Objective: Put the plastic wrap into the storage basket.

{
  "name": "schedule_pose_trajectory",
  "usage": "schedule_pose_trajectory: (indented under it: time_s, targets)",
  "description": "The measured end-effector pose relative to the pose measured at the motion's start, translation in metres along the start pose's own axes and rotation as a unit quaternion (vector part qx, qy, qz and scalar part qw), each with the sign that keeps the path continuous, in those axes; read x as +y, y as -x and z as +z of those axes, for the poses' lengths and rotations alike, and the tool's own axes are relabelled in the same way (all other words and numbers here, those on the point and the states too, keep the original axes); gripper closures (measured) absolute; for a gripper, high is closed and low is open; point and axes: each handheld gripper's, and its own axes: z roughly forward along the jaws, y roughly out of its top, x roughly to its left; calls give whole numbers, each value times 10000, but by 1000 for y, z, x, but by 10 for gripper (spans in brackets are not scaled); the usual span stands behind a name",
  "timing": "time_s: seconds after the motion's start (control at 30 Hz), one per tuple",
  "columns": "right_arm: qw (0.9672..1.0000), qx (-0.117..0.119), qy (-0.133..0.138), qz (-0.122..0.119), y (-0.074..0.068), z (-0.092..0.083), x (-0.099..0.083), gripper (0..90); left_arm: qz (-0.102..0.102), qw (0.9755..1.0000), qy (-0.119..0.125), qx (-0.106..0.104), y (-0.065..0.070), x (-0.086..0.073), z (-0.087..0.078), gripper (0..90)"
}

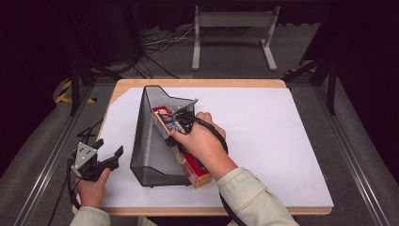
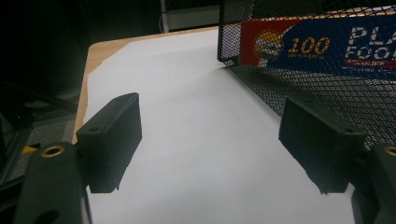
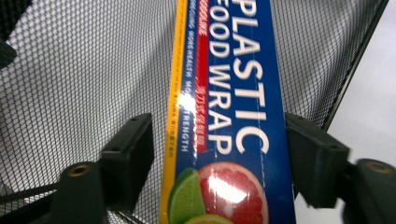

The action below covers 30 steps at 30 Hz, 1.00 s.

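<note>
A black wire-mesh basket [image 1: 150, 141] lies on its side on the white sheet, its opening towards the right. A long box of plastic wrap [image 1: 194, 172], blue with red and yellow ends, rests slanted inside the basket, and its near end sticks out at the front. My right gripper [image 1: 177, 123] is inside the basket's mouth. It stands open astride the box [image 3: 233, 93], one jaw on each side, with mesh [image 3: 84, 70] behind. My left gripper [image 1: 109, 146] hovers open and empty left of the basket. In the left gripper view [image 2: 210, 135] it faces the basket wall [image 2: 327, 98] and the box [image 2: 317, 46].
A white sheet [image 1: 263, 141] covers most of the wooden table [image 1: 202, 83]. Wide bare sheet lies right of the basket and a narrower strip to its left. Beyond the far edge, a grey metal stand [image 1: 233, 28] and cables sit on the floor.
</note>
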Motion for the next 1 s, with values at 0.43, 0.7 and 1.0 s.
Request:
schedule_pose_trajectory:
  time_s: [0.43,0.7,1.0]
  targets:
    - [9927,21,825,-874,6,-31,-6,155,-17,10000,5,-14,1,0,1,220]
    - [9837,138,1309,-1225,25,-66,-19,155,-27,10000,-16,-10,1,0,1,220]
    - [9755,240,1607,-1486,56,-98,-30,155,-12,10000,-54,-2,1,-1,1,219]
